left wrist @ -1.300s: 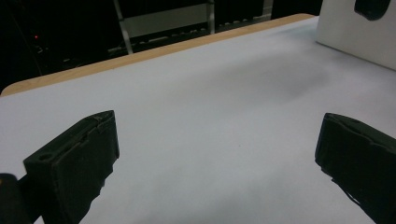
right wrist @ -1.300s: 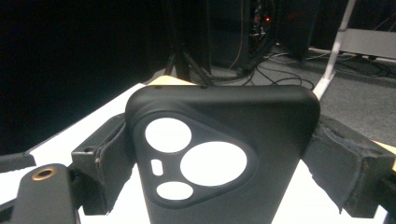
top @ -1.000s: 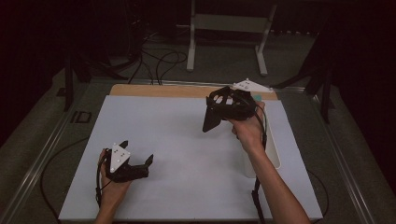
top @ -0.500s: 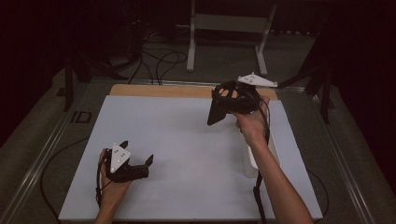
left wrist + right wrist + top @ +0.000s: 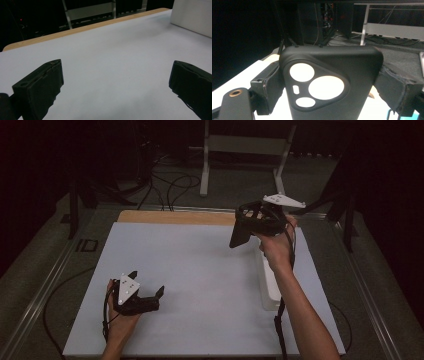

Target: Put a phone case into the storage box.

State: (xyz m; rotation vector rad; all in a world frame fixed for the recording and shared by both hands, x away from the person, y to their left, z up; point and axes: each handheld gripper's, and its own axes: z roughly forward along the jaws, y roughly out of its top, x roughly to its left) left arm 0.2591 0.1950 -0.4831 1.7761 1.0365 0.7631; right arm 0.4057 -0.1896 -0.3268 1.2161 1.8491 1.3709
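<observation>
Left gripper (image 5: pixel 150 296): rests low on the white tabletop (image 5: pixel 200 285) near its front left corner, held in the person's left hand (image 5: pixel 120 322). In the left gripper view its jaws stand wide apart with only bare tabletop between them; it holds nothing. Judgement: it is parked as the idle hand, open and ready to receive or steady an item, and kept out of the working zone.

Wooden strip (image 5: pixel 175 217): runs along the far edge of the tabletop, uncovered by the white sheet.

Phone case (image 5: pixel 329 82): black, with a three-cornered camera cut-out holding three round openings and a small slot. It is lifted off the surface above the far right part of the tabletop, clamped in the right gripper (image 5: pixel 239 236). The right gripper view shows both padded jaws pressed against the case's two side edges, so the opening is set by the case's width. Judgement: gripping by the sides keeps the flexible shell flat and leaves its back face exposed for checking or placing.

White tray (image 5: pixel 270 290): lies along the right edge of the tabletop, beneath the right forearm. Its contents cannot be made out. Judgement: likely the case's source or destination.
</observation>
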